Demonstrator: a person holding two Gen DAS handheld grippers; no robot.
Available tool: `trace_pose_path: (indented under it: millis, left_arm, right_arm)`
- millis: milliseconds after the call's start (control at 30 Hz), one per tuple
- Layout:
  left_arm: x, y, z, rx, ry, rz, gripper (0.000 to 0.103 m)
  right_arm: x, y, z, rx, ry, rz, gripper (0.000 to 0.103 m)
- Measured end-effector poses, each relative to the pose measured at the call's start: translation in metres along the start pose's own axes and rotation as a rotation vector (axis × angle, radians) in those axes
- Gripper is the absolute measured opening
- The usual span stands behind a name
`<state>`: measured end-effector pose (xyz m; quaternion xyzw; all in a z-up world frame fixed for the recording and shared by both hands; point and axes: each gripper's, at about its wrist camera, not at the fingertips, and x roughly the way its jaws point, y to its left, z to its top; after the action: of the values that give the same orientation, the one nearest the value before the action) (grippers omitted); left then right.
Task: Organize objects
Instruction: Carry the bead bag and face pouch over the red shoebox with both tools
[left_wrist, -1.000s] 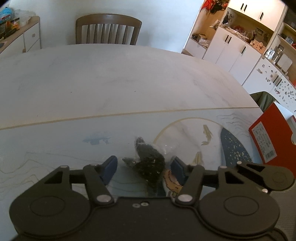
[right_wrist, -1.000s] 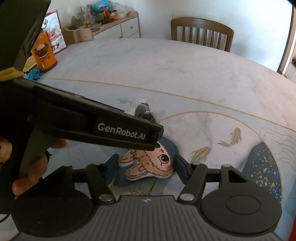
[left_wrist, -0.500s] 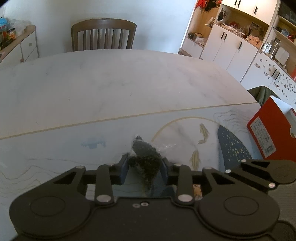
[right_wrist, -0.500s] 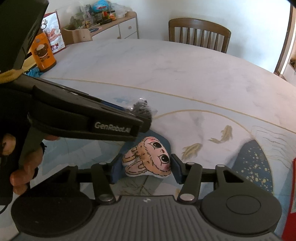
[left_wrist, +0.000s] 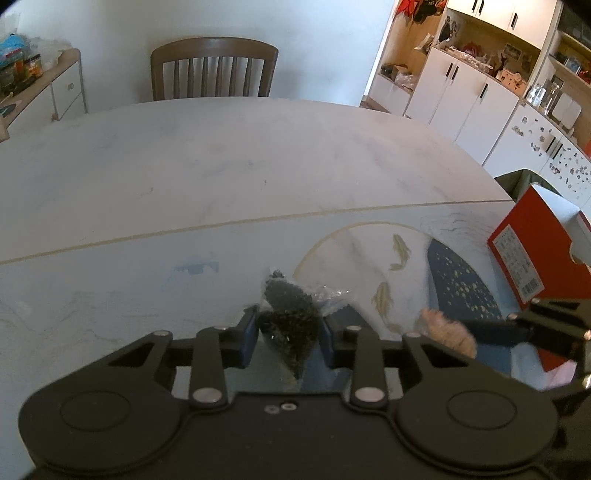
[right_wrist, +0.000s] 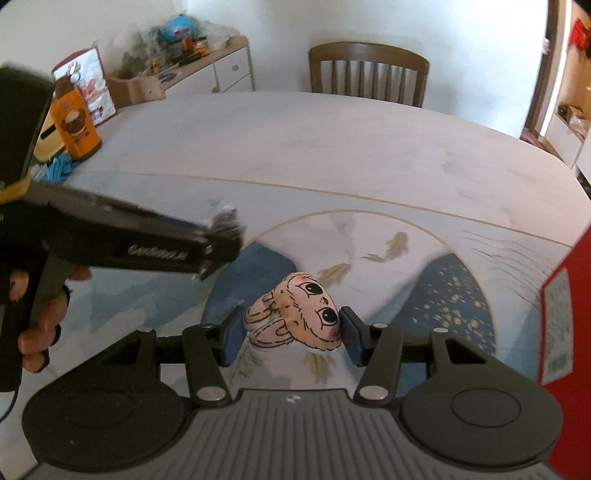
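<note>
On the left wrist camera, my left gripper (left_wrist: 286, 334) has its blue pads pressed against both sides of a clear bag of dark granules (left_wrist: 290, 317), so I read it as clamped on the bag. The bag's twisted top points away from me, over the printed mat (left_wrist: 110, 295) that covers the near part of the table (left_wrist: 221, 155). To the right, a red box (left_wrist: 532, 251) stands at the table's edge. The right gripper's finger reaches in from that side, with a blurred pink shape at its tip. A wooden chair (left_wrist: 214, 68) stands at the table's far side.

On the right wrist camera, my right gripper (right_wrist: 291, 330) is closed on a flat pink rabbit-face toy (right_wrist: 295, 314), one pad at the ears, the other at the cheek. The toy sits above the mat's dark blue patch; I cannot tell whether it touches the mat. At left, a hand (right_wrist: 40, 317) holds the left gripper, with the bag showing blurred at its tip. An orange bottle (right_wrist: 75, 125) stands at the table's far left corner. The red box fills the right edge.
</note>
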<state>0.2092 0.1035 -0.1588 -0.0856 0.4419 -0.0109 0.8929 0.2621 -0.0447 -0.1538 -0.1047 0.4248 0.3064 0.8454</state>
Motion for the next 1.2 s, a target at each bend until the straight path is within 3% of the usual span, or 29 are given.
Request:
trace_pose_path:
  millis: [533, 833, 1200]
  left_arm:
    - [-0.043, -0.042, 0.01, 0.028, -0.033, -0.042, 0.032]
    - [-0.062, -0.091, 0.021, 0.068, -0.068, -0.078, 0.032]
    - [-0.062, -0.172, 0.032, 0.107, -0.095, -0.102, 0.032]
  right_arm:
    - [-0.069, -0.038, 0.0, 0.136, -0.109, -0.006, 0.054]
    - [-0.111, -0.067, -0.008, 0.142, -0.148, -0.036, 0.053]
    - [-0.157, -0.14, -0.029, 0.166, -0.171, -0.052, 0.054]
